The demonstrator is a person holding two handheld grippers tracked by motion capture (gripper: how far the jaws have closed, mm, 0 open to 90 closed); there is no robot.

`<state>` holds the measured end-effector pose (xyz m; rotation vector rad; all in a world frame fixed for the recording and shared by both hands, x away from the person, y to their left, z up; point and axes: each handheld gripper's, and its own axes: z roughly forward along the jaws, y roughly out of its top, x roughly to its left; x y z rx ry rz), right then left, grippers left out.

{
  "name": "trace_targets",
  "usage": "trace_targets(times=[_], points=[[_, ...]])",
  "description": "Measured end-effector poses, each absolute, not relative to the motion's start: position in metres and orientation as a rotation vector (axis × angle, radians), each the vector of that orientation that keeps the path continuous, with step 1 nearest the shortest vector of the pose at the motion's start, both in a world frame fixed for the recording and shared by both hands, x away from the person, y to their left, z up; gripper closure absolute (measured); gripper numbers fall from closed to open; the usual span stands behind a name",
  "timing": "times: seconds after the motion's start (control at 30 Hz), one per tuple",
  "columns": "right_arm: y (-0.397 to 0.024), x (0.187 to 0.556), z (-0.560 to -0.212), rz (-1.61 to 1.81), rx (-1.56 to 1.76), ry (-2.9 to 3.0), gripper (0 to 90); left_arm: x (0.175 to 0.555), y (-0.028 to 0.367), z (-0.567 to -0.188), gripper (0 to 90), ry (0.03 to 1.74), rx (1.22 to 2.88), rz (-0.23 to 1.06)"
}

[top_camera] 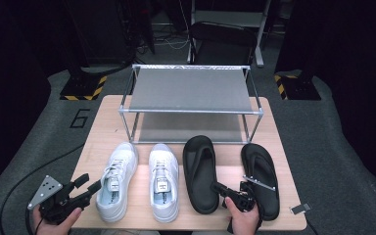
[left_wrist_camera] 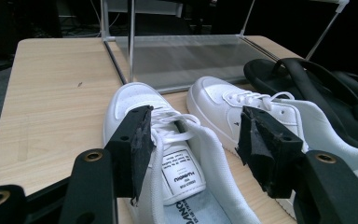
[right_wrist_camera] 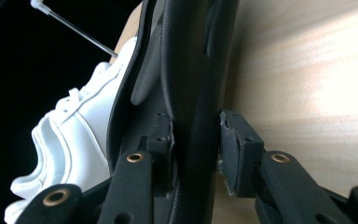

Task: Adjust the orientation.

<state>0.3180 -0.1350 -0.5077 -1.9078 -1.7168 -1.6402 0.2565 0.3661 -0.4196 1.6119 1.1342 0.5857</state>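
Black sandal [right_wrist_camera: 191,70] clamped by our right gripper [top_camera: 231,191] fingers | left gripper [top_camera: 85,188] open at white sneaker [left_wrist_camera: 168,140] | rack [top_camera: 191,88] empty, all four shoes on surface [top_camera: 103,122]

A black flip-flop sandal [top_camera: 199,172] is seen at about five o'clock on the table, second from the right in the row of footwear. It is matte, thick-soled, with a toe strap, and is laid flat, toe toward twelve o'clock, heel toward six. In the right gripper view its heel edge [right_wrist_camera: 193,93] is clamped between two black pads, one on each side.
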Motion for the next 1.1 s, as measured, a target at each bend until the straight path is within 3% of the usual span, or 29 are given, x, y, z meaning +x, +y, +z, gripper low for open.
trace_targets(times=[1.1], points=[[-0.114,0.38,-0.474,-1.712,-1.916,-1.666,66.5,0.252,0.38,-0.425,43.8,1.161,1.585,0.591]])
